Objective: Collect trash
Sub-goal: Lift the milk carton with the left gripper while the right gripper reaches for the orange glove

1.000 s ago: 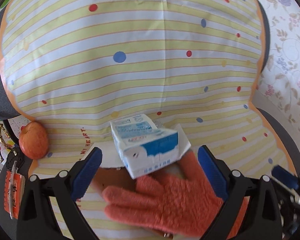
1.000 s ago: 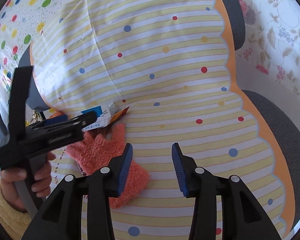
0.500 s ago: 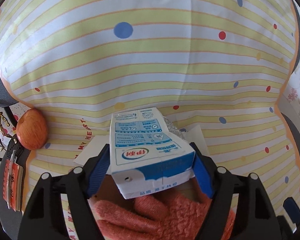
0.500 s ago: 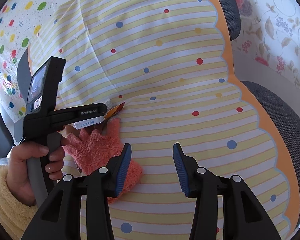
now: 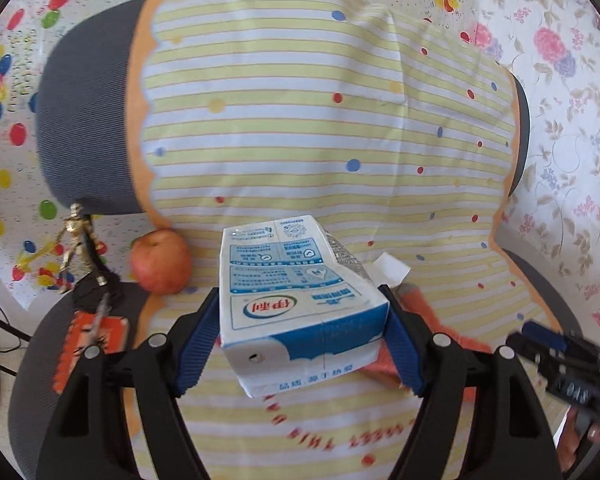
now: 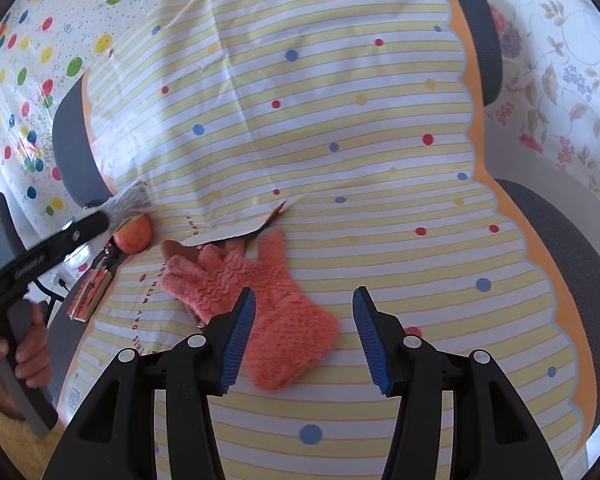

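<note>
- While the left gripper (image 5: 302,334) is clamping the milk carton (image 5: 300,304) between its blue pads at lower centre of the left wrist view, clear of the striped cloth (image 5: 320,128), the first pickup is looking done; no bin is showing in either view, so the drop-off is remaining.
- The right gripper (image 6: 304,340) is hanging open and empty over the pink glove (image 6: 268,304) at lower centre.
- Just beyond the glove, a torn paper scrap (image 6: 256,224) is lying uncollected.
- Farther off, the left view alone is showing the apple (image 5: 161,261) clearly, mid-left, and a small gold figurine (image 5: 76,236); the right view alone is showing the whole glove.
</note>
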